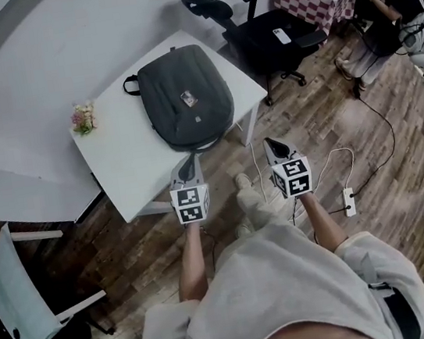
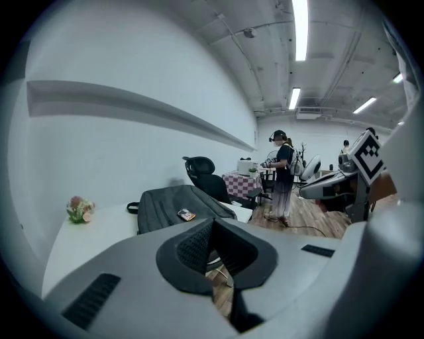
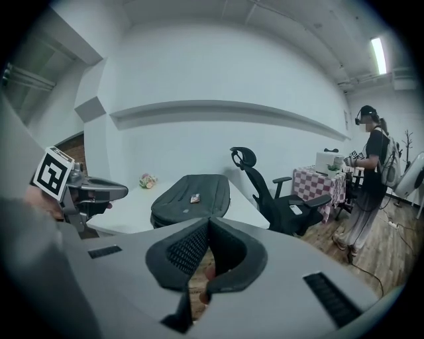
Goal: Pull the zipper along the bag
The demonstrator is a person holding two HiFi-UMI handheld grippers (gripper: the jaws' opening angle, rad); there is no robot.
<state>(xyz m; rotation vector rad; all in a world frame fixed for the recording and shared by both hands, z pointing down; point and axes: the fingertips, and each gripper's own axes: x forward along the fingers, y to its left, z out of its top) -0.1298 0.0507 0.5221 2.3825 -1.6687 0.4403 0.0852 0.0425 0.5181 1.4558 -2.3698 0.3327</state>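
Wood floor (image 1: 368, 157), white table (image 1: 128, 165). Left gripper (image 1: 189, 160) and right gripper (image 1: 272, 143), lower centre: jaws closed, nothing held. Risk judged: zipper pull missed with jaws closed; bag (image 1: 185, 97) dragged if unpinned. Bag laid flat on table, upper centre; long axis near-vertical in frame, rounded end toward grippers.

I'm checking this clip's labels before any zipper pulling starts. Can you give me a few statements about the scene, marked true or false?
1. The dark grey fabric backpack lies flat on the white rectangular table. True.
2. The left gripper is clamped on the backpack. False: its jaws are shut on nothing, short of the bag.
3. The right gripper is shut and empty. True.
4. The small bunch of pink flowers sits on top of the backpack. False: it stands on the table, apart from the bag.
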